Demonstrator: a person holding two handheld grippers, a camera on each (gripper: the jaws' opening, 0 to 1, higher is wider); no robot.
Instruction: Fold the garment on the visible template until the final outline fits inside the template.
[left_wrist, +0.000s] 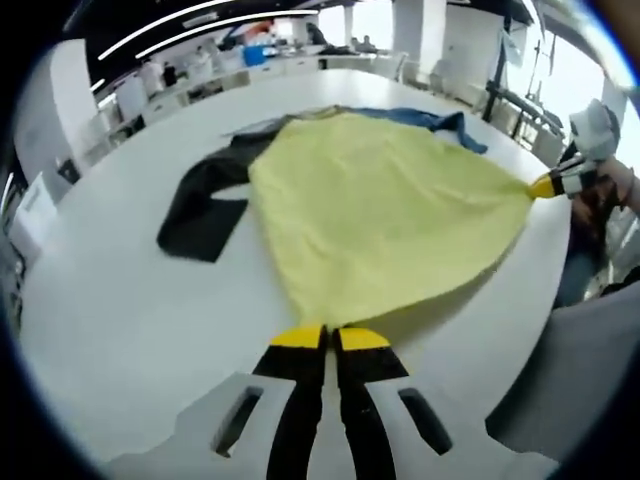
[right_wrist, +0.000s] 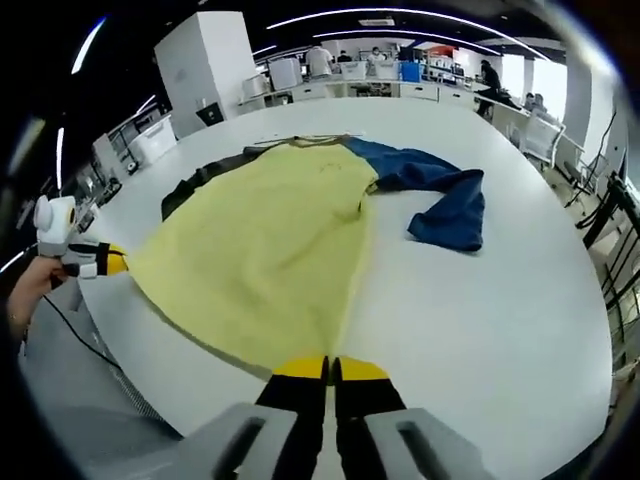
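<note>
your left gripper (left_wrist: 331, 338) and right gripper (right_wrist: 330, 369) each pinch a hem corner of the yellow garment (left_wrist: 380, 215), stretched over the white table (left_wrist: 120, 320).

The left gripper (left_wrist: 330, 338) has its yellow-tipped jaws pressed together, pinching the near hem of the yellow garment (left_wrist: 380, 210). The right gripper (right_wrist: 330, 369) is clamped the same way on the opposite corner. Each sits far off to the other's side, held out by a hand (right_wrist: 30, 285).
</note>
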